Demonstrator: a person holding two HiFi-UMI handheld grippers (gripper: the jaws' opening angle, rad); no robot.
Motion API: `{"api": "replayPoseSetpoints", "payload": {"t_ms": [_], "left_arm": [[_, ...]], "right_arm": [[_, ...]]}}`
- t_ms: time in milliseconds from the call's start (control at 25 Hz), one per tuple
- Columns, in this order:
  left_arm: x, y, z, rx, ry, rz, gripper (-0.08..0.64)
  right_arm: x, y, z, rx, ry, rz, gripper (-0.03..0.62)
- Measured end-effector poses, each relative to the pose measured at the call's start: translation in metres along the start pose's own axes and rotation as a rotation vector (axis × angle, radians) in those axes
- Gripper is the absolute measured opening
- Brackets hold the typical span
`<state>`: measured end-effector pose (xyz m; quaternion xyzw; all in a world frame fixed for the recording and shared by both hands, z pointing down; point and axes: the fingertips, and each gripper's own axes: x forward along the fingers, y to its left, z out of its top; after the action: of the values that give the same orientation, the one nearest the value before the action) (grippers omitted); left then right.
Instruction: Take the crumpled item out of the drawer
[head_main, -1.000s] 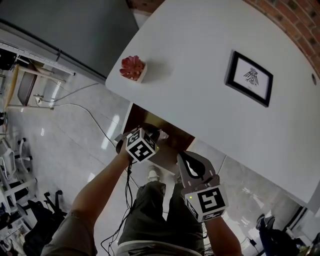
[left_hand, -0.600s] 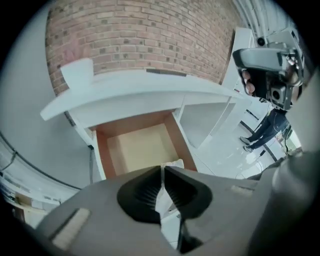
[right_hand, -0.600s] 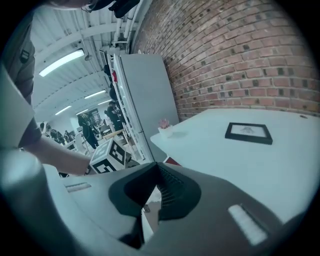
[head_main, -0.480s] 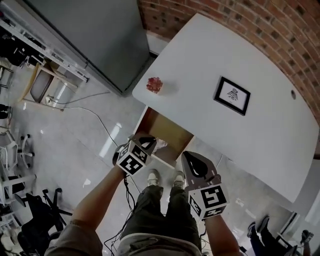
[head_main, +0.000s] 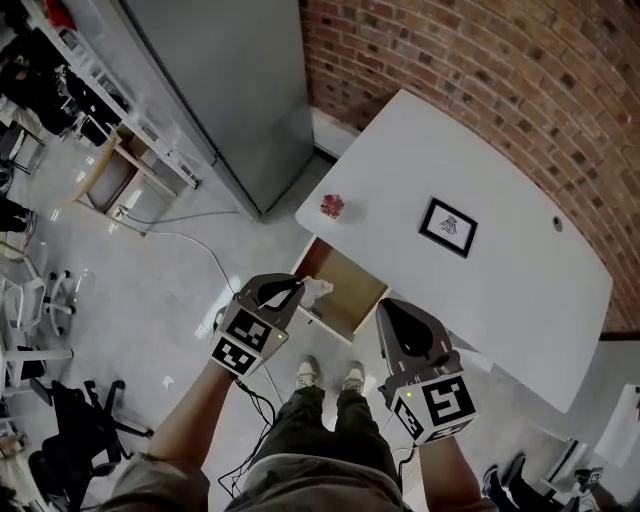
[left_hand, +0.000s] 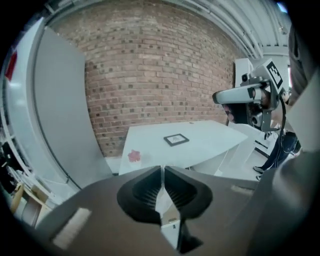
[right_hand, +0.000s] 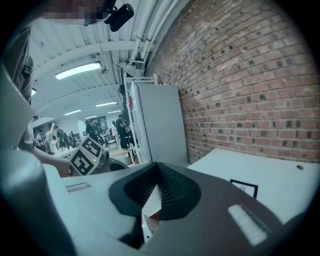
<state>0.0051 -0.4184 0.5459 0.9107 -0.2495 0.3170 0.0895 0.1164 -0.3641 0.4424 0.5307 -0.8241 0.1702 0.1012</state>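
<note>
The small white crumpled item (head_main: 318, 290) looks like a wad of paper or cloth, pale and creased; its finer folds are too small to make out. It sits at the very tips of the left tongs (head_main: 296, 287), which are closed on it. From the head view it hangs over the front left corner of the open brown wooden drawer (head_main: 352, 288), and how far above the drawer cannot be told. In the left gripper view the two dark ribbed jaws meet at their ends. The right tongs (head_main: 390, 310) are closed too, holding nothing, and hover just right of the drawer's front. The drawer stands pulled out from under the near edge of the white worktop (head_main: 510, 280), towards the person's shoes (head_main: 306, 372). A small pink potted plant (head_main: 332, 206) and a black-framed picture (head_main: 447, 226) rest on top, well apart from both tongs. Left of the drawer lies open pale floor (head_main: 170, 290) — crossed by a thin cable (head_main: 205, 255).
</note>
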Motion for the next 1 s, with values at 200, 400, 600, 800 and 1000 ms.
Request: {"api": "replayPoseSetpoints", "payload": {"t_ms": [200, 400, 600, 800, 1000], "left_arm": [[-0.07, 0.011, 0.057, 0.02, -0.123, 0.075, 0.021], [-0.136, 0.013, 0.111, 0.033, -0.246, 0.149, 0.021], [-0.193, 0.009, 0.148, 0.022, -0.358, 0.221, 0.021], [-0.238, -0.004, 0.178, 0.063, -0.46, 0.266, 0.021], [-0.271, -0.013, 0.193, 0.065, -0.525, 0.307, 0.021]], "right_arm": [[-0.026, 0.023, 0.068, -0.066, -0.085, 0.006, 0.029], [-0.056, 0.043, 0.124, -0.116, -0.172, 0.003, 0.029], [-0.081, 0.062, 0.169, -0.162, -0.252, 0.015, 0.029], [-0.103, 0.074, 0.195, -0.207, -0.31, 0.015, 0.029], [-0.119, 0.08, 0.2, -0.223, -0.327, 0.011, 0.029]]}}
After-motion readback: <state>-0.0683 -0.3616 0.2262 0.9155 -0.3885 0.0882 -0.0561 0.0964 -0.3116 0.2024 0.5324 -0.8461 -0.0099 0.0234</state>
